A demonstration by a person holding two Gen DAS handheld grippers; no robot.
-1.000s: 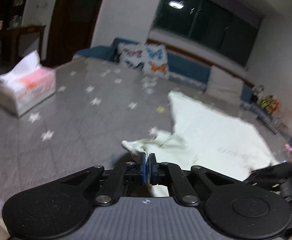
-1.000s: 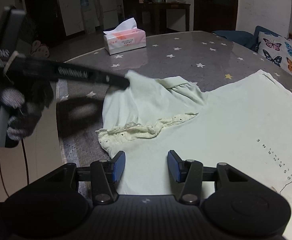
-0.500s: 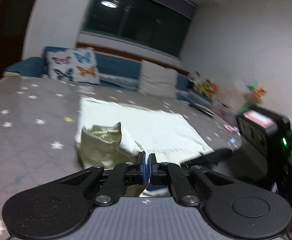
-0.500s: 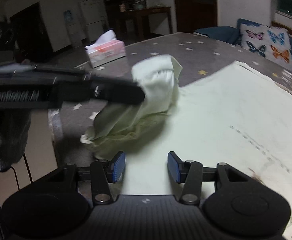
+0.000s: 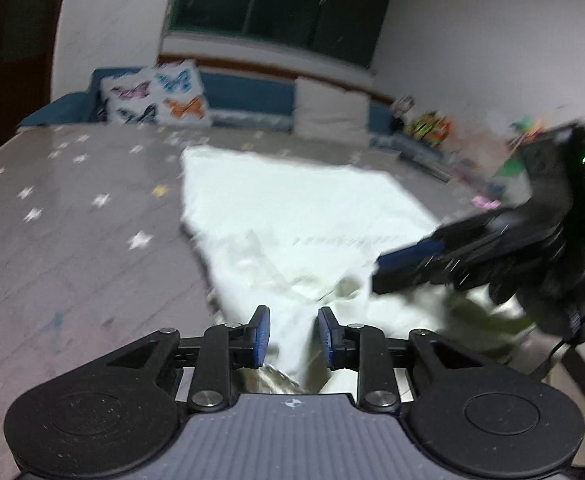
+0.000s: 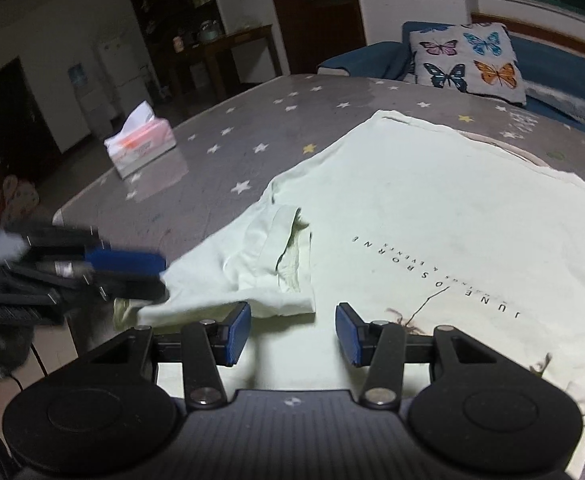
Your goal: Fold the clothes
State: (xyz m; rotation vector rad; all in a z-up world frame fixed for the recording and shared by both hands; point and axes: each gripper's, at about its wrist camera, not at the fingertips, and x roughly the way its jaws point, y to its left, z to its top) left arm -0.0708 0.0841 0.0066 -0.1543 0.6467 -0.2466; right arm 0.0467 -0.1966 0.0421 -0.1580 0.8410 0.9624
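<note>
a pale green t-shirt (image 6: 432, 216) lies spread flat on the grey bench (image 6: 260, 120) with small white and yellow stars, and its black printed letters are visible on the chest. the left sleeve (image 6: 260, 264) is folded inward and rests on the body of the shirt, near its left edge. the left gripper (image 5: 290, 334) is over the near corner of the shirt; its jaws have just been opening and now stand narrowly apart, with cloth lying between and under the blue pads (image 5: 261, 334), which do not press on it. in the right wrist view this gripper comes in from the left, blurred, with its tips at the sleeve's edge. the right gripper (image 6: 292, 334) hovers over the near part of the shirt with its jaws moderately wide and nothing held between them. a tissue box (image 6: 140, 148) stands on the far left of the bench, well apart from the shirt. behind the far edge of the bench there is a blue sofa (image 6: 552, 60) with a butterfly cushion (image 6: 466, 60).
</note>
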